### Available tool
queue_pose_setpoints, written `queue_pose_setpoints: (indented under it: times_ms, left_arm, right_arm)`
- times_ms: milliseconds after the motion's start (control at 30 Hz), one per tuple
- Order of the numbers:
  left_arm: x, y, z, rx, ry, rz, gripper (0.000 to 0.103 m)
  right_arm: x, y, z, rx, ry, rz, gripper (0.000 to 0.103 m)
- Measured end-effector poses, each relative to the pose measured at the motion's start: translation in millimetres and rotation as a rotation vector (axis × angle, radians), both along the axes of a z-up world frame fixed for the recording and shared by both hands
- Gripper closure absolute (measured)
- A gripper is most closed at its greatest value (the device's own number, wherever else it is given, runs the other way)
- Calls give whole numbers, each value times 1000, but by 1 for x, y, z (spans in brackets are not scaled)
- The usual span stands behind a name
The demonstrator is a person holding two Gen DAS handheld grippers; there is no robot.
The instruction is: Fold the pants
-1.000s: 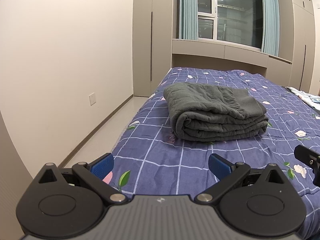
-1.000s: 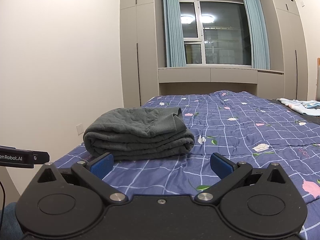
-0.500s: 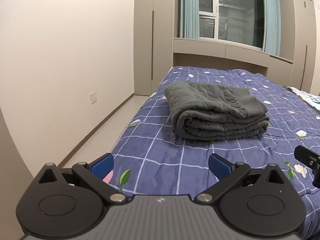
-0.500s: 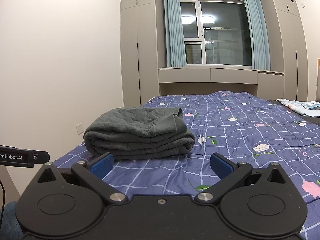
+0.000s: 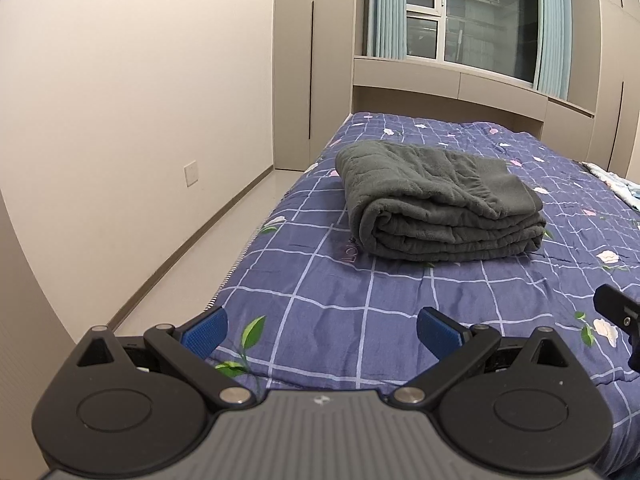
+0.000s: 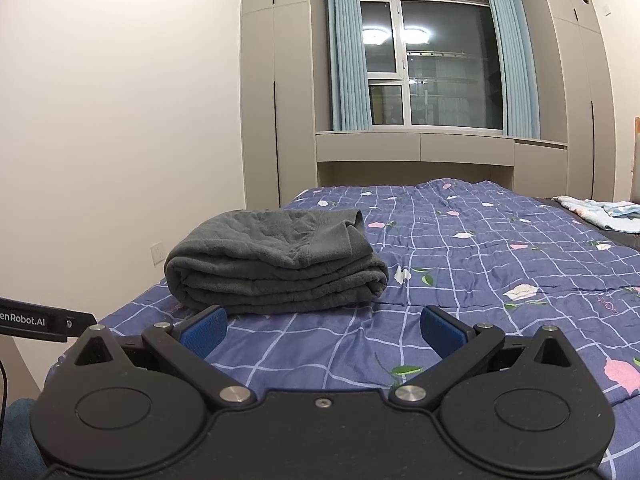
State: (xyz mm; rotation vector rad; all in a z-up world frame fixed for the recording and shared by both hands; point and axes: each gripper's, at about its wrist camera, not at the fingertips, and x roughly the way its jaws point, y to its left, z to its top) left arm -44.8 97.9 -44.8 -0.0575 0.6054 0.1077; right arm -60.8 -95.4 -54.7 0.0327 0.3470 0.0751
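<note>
We see a bed (image 5: 360,304) under a purple checked quilt with flowers, a cream wall (image 5: 140,100) along its left side, and a dark window (image 6: 432,68) framed by pale blue curtains at its far end. The grey pants (image 5: 436,204) lie folded in a thick stack on the quilt (near its left edge). Our left gripper (image 5: 322,326) and right gripper (image 6: 324,326) hover low over the near end, both spread wide and empty, short of the pants.

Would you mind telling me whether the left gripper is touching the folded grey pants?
Apart. In the left wrist view, the open left gripper has bare blue quilt between its fingertips and the folded grey pants.
</note>
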Motion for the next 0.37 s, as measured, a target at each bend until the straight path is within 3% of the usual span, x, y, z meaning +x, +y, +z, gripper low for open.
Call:
queue_pose_setpoints:
  times_ms: [367]
  left_arm:
    - [-1,-2,0,-6,-8,-29,1]
  right_arm:
    - [0,3,-2,-19,6,9,0]
